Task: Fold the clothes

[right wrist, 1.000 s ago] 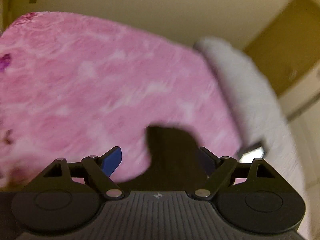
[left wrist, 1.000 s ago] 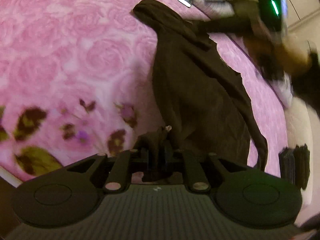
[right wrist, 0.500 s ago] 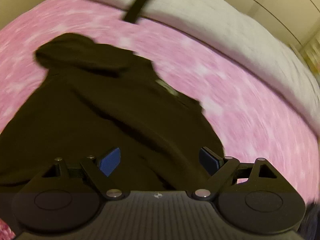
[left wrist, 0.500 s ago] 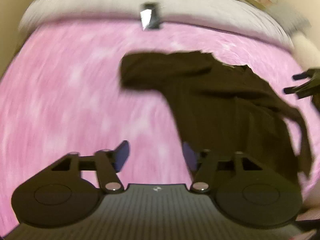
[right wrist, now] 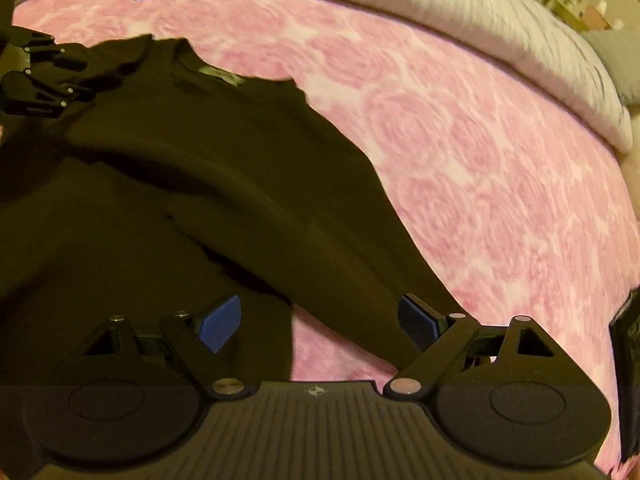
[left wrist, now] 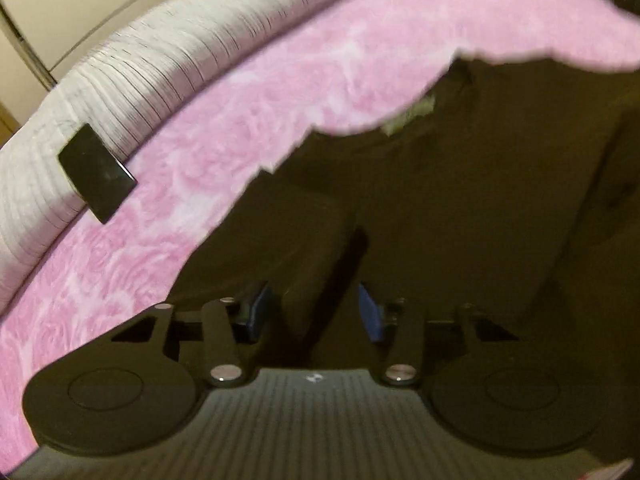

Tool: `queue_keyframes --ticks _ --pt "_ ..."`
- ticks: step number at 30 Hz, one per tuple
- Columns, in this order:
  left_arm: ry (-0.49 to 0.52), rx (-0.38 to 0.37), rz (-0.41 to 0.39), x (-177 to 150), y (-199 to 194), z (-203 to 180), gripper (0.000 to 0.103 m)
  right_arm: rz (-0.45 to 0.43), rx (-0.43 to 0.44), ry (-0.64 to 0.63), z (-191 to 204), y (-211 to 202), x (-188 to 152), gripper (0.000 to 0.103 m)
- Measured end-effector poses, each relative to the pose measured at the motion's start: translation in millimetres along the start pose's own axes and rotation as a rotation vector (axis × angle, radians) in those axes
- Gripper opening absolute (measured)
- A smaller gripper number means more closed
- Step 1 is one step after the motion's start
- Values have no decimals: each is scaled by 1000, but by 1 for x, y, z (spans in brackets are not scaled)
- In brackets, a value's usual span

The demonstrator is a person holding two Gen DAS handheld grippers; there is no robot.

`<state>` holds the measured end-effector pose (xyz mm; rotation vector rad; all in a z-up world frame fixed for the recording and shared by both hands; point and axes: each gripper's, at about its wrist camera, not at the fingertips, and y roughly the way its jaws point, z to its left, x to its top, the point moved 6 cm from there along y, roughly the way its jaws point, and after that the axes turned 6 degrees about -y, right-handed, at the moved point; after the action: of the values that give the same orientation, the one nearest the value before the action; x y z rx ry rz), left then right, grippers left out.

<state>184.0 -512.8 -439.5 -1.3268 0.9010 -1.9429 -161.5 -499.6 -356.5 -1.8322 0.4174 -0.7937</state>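
Note:
A dark shirt (left wrist: pixel 460 208) lies spread on the pink rose-patterned bedspread (left wrist: pixel 280 92), its neck label (left wrist: pixel 408 116) showing. My left gripper (left wrist: pixel 314 312) hangs low over the shirt's shoulder part. Its jaws are closing around a raised fold of the cloth, and the blue pads (left wrist: pixel 370 314) still stand apart from it. In the right wrist view the shirt (right wrist: pixel 200 168) runs from the collar label (right wrist: pixel 222 74) down to my right gripper (right wrist: pixel 320 320), which is open over the cloth's right edge. The left gripper (right wrist: pixel 86 74) shows at the far left by the shirt's shoulder.
A black flat slab like a phone (left wrist: pixel 96 172) lies where the pink spread meets the white ribbed bedding (left wrist: pixel 140 60). White bedding (right wrist: pixel 440 12) rims the far side. A dark object (right wrist: pixel 628 364) sits at the right edge. Pink spread to the right of the shirt is bare.
My left gripper let go of the cloth end it pinched, opened, swung to the shirt's collar end and narrowed its jaws. My right gripper swept from the bare spread over the shirt, staying open.

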Motion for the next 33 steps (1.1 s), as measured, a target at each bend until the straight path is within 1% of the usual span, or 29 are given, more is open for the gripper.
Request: queue_keyframes --ticks 1,2,4,6,12,13,15,18,20,23,27,30,33 --pt "-42 -6 -23 1 -8 10 3 8 -2 12 -2 4 -2 88" --pt "-91 -12 -52 2 -18 21 2 16 -3 26 -4 8 -3 88" --pt "-250 30 -140 1 -55 68 2 23 9 51 -5 9 -1 88" --pt "-414 76 -230 0 -95 118 2 6 17 43 -2 6 6 88" --pt "-719 339 -281 -89 -170 281 2 -48 23 -2 10 -5 33 88" --pt "-763 378 -280 -109 -174 302 2 -54 24 -3 13 -6 37 88" --pt "-854 433 -266 -149 -176 329 2 -56 25 -11 19 -7 42 88" --pt "-1001 505 -237 -207 -173 354 2 -51 21 -39 35 -9 45 88" --pt "-1097 540 -197 -244 -165 361 2 -41 22 -61 45 -10 44 88" --pt "-1177 598 -126 -290 -163 361 4 -21 16 -87 62 -11 41 88" --pt "-1205 645 -37 -328 -168 352 5 -10 19 -74 75 -20 37 88" --pt "-1226 658 11 -345 -178 346 5 2 13 -57 80 -23 31 88" --pt "-1262 643 57 -360 -182 338 6 9 11 -12 78 -30 25 88"
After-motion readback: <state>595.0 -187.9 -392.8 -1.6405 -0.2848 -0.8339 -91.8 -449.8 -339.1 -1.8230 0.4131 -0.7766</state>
